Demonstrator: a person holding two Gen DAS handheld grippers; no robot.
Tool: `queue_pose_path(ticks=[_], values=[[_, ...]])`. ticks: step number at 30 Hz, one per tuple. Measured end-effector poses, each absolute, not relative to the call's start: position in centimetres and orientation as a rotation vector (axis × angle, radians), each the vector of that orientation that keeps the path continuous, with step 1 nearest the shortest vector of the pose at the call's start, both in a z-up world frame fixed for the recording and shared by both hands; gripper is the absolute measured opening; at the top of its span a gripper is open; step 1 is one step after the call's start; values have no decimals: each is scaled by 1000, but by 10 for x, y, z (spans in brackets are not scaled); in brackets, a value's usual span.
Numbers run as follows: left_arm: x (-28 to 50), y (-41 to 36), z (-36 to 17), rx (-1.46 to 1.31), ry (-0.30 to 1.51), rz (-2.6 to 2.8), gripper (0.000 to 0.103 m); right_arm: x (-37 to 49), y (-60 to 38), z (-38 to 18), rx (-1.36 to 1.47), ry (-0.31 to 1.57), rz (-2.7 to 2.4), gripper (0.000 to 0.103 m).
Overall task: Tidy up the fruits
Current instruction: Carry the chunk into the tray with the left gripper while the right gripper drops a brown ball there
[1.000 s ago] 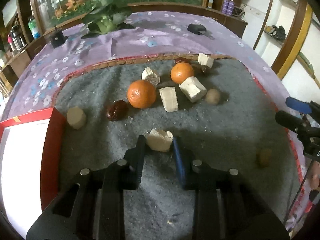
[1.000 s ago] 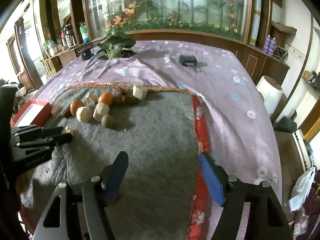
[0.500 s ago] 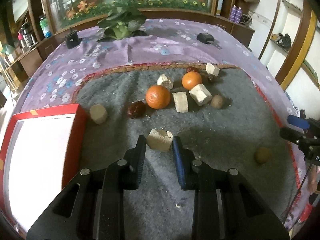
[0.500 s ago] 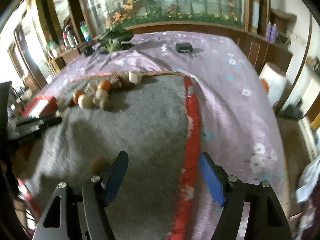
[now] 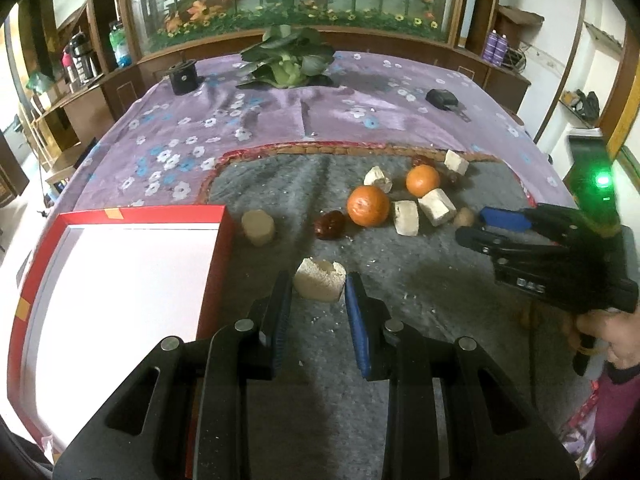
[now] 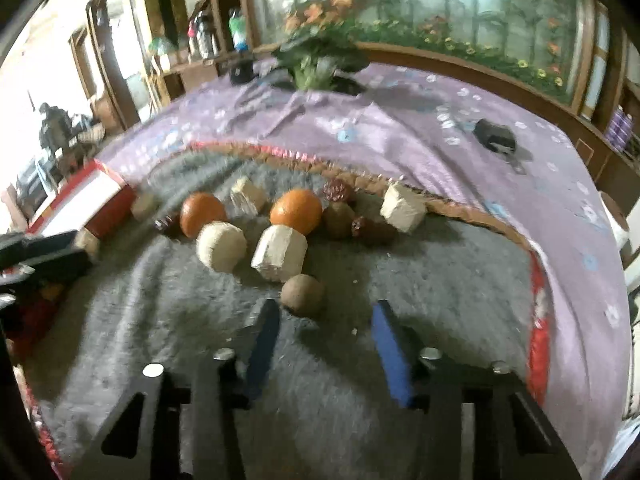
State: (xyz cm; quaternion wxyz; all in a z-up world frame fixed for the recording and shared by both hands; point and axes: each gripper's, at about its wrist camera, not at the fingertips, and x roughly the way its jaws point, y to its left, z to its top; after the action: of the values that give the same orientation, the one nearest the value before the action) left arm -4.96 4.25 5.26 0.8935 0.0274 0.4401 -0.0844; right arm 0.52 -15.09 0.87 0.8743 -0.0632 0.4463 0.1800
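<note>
The red box [image 5: 120, 280] at left lies empty, so sorting has barely begun. The left gripper [image 5: 318, 300] pinches a pale chunk [image 5: 319, 279] just beside it. Oranges [image 5: 368, 205], dates and chunks remain mid-surface. The right gripper [image 6: 320, 336] gapes empty before a brown fruit [image 6: 302, 294].

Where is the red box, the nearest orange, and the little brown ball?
Red box [image 5: 212, 264], left wrist view, its right wall.
Nearest orange [image 5: 368, 205], left wrist view, its middle.
Brown ball [image 6: 302, 294], right wrist view, its middle.
</note>
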Motion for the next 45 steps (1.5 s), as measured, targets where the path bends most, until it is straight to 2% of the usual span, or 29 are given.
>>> queue_pose_path(ticks=[4, 13, 26, 37, 45], values=[[-49, 43, 51, 52, 920, -169, 26, 12, -153, 10, -125, 916, 382, 22], [-61, 48, 66, 43, 901, -140, 26, -24, -149, 39, -71, 867, 428, 22], [-77, 107, 87, 37, 871, 9, 26, -64, -54, 75, -88, 806, 653, 22], [-53, 169, 71, -9, 909, 132, 26, -48, 30, 81, -148, 806, 765, 21], [-21, 207, 42, -108, 990, 185, 26, -17, 74, 60, -154, 875, 797, 21]])
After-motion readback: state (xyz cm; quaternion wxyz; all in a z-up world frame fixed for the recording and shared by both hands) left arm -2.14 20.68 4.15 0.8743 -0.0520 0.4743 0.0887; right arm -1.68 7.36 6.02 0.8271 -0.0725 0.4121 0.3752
